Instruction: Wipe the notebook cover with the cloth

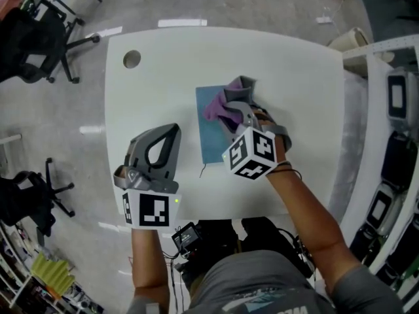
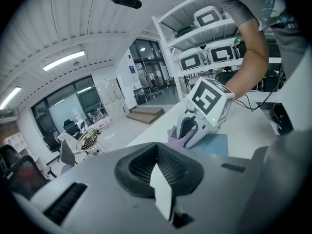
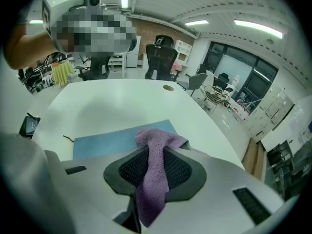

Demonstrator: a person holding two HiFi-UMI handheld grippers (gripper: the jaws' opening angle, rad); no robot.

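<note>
A blue notebook (image 1: 211, 136) lies flat in the middle of the white table (image 1: 288, 70). A purple cloth (image 1: 216, 106) rests bunched on its far end. My right gripper (image 1: 234, 99) points down onto that end and is shut on the cloth. In the right gripper view the cloth (image 3: 155, 179) runs between the jaws of the right gripper (image 3: 155, 150), above the notebook (image 3: 107, 140). My left gripper (image 1: 171, 131) sits left of the notebook, shut and empty. From the left gripper view, past my left gripper (image 2: 157, 147), the right gripper (image 2: 192, 130) stands on the notebook (image 2: 214, 144).
A round cable hole (image 1: 131, 59) is at the table's far left. A thin bookmark string (image 1: 201, 170) trails off the notebook's near edge. A small black device (image 1: 186, 236) sits at the near table edge. Office chairs (image 1: 39, 38) stand left, shelving (image 1: 393, 110) right.
</note>
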